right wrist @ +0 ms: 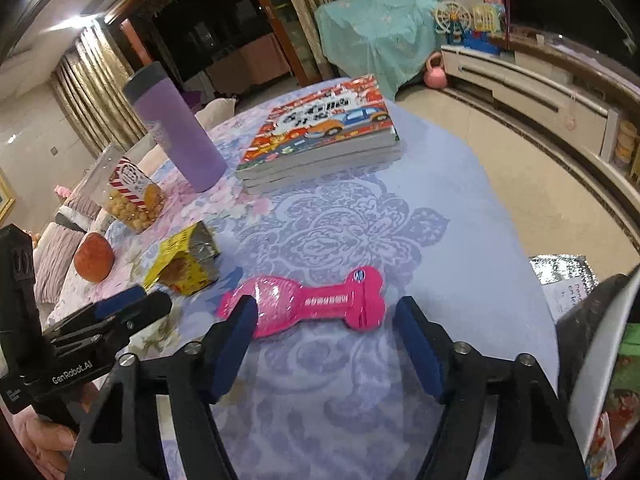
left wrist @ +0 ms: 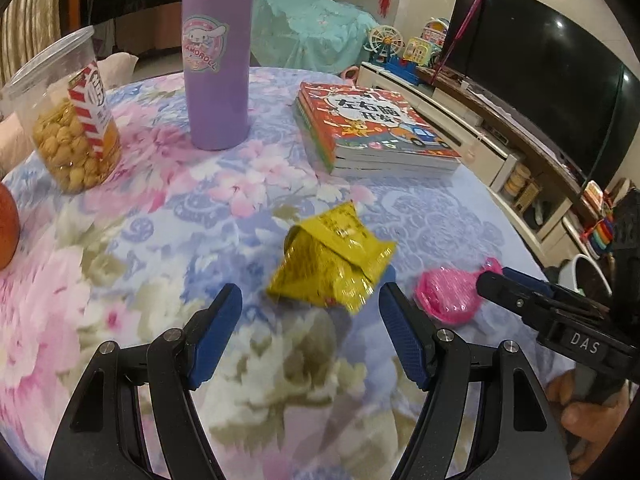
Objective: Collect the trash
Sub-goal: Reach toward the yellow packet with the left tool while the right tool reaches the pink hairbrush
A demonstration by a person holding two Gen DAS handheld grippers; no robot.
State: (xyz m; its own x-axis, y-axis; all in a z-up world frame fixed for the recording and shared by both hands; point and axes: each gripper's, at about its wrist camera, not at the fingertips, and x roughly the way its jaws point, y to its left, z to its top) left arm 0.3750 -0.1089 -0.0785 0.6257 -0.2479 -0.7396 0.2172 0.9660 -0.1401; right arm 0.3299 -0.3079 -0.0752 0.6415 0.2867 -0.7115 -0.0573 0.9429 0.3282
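A crumpled yellow snack wrapper (left wrist: 332, 260) lies on the floral tablecloth (left wrist: 140, 280), just ahead of my left gripper (left wrist: 310, 294). That gripper is open and the wrapper's near edge sits between its blue fingertips without touching them. A pink bone-shaped wrapper (right wrist: 320, 300) lies flat between the tips of my right gripper (right wrist: 326, 306), which is open around it; the left pad overlaps its wide end in view. In the left wrist view the pink wrapper (left wrist: 448, 296) and right gripper (left wrist: 492, 280) show at the right. The yellow wrapper (right wrist: 184, 260) and left gripper (right wrist: 148, 300) appear left in the right wrist view.
A purple bottle (left wrist: 218, 68), a stack of books (left wrist: 372, 128), a clear snack jar (left wrist: 68, 128) and an apple (right wrist: 94, 258) stand farther back. The table's edge (right wrist: 500, 208) curves at the right, with a dark bin (right wrist: 600, 320) beside it and a TV (left wrist: 540, 80) beyond.
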